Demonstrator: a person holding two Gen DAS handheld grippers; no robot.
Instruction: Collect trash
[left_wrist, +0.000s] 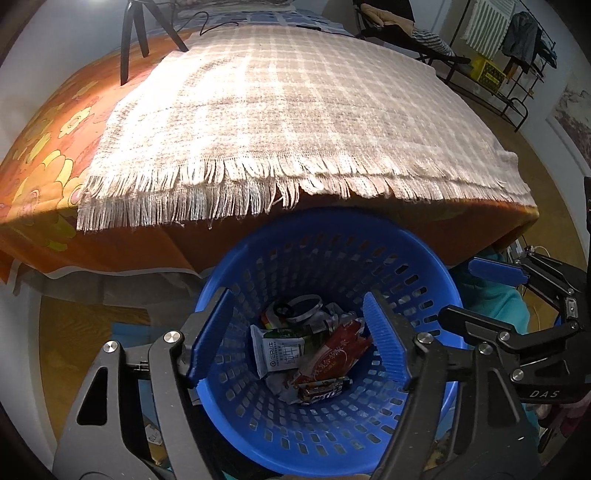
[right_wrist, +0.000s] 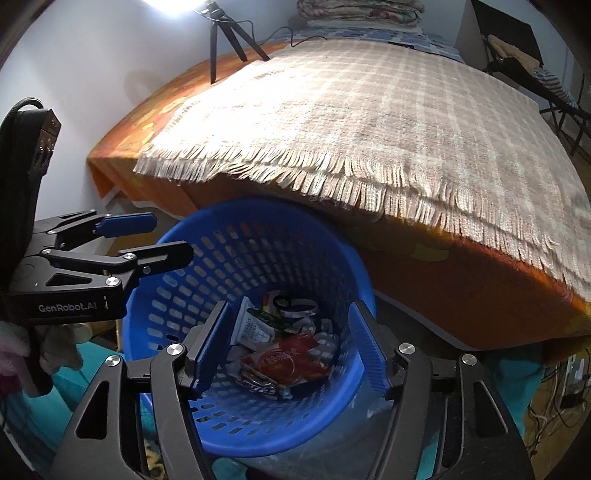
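Left wrist view shows both grippers over the basket (left_wrist: 328, 332) with the trash (left_wrist: 314, 350) lying in its bottom, so lift straight up clear of the rim before you scan the bed (left_wrist: 280, 110) for more, since your left gripper (left_wrist: 295, 343) and right gripper (right_wrist: 288, 345) both stand wide open, holding nothing.

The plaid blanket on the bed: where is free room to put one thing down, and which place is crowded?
The plaid blanket lies bare from its fringe to the tripod at the far left. The orange sheet beside it is bare too. The blue basket bottom is crowded with wrappers; both open grippers, left and right, hover above it.
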